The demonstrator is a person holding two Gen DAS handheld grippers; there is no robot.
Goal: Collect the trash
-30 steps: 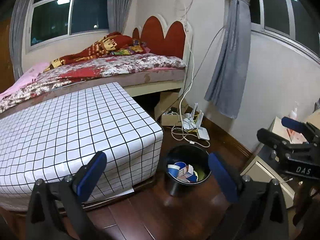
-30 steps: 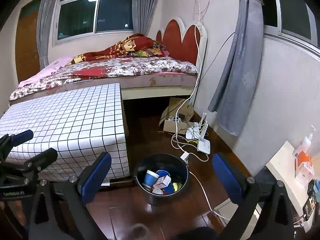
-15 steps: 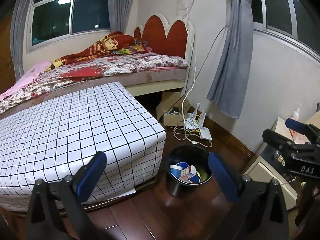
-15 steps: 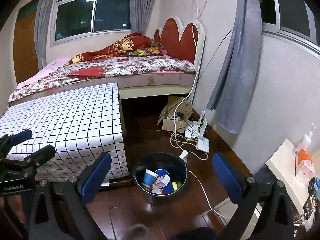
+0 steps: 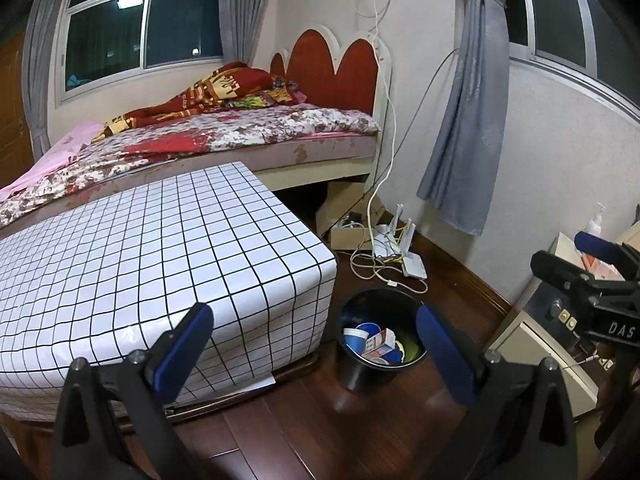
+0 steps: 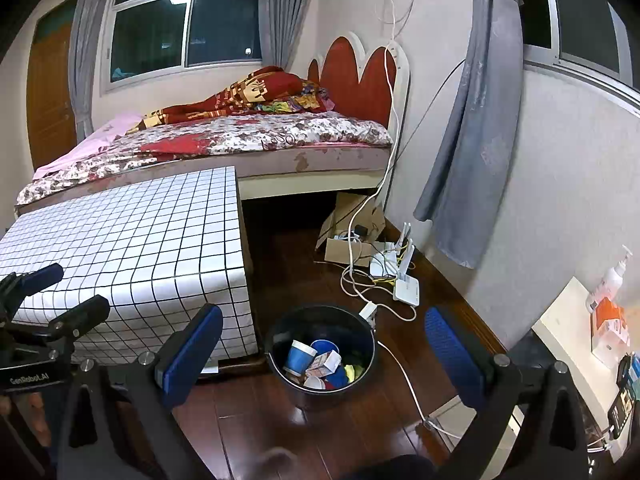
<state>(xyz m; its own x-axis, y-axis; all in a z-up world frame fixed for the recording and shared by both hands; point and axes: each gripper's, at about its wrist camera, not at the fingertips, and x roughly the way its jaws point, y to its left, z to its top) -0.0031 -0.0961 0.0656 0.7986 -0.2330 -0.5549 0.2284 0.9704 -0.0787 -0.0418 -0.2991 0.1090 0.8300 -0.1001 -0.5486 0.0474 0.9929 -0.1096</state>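
The white black-gridded table (image 5: pixel 152 248) looks bare; both grippers, left gripper (image 5: pixel 316 340) and right gripper (image 6: pixel 324 352), have drawn back slightly, fingers spread and empty. Trash sits in the round black plastic bin (image 6: pixel 320 354) on the floor by the table's right corner, so collecting seems finished.

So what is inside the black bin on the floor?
The bin holds blue paper cups, a small carton and something yellow. Whatever lies beneath them is covered.

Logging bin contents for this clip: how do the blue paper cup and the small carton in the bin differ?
The blue paper cup is round, plain blue with a white rim; the small carton is boxy, white and reddish with print. The cup leans on the bin wall, the carton lies mid-heap. Both are discarded in the bin.
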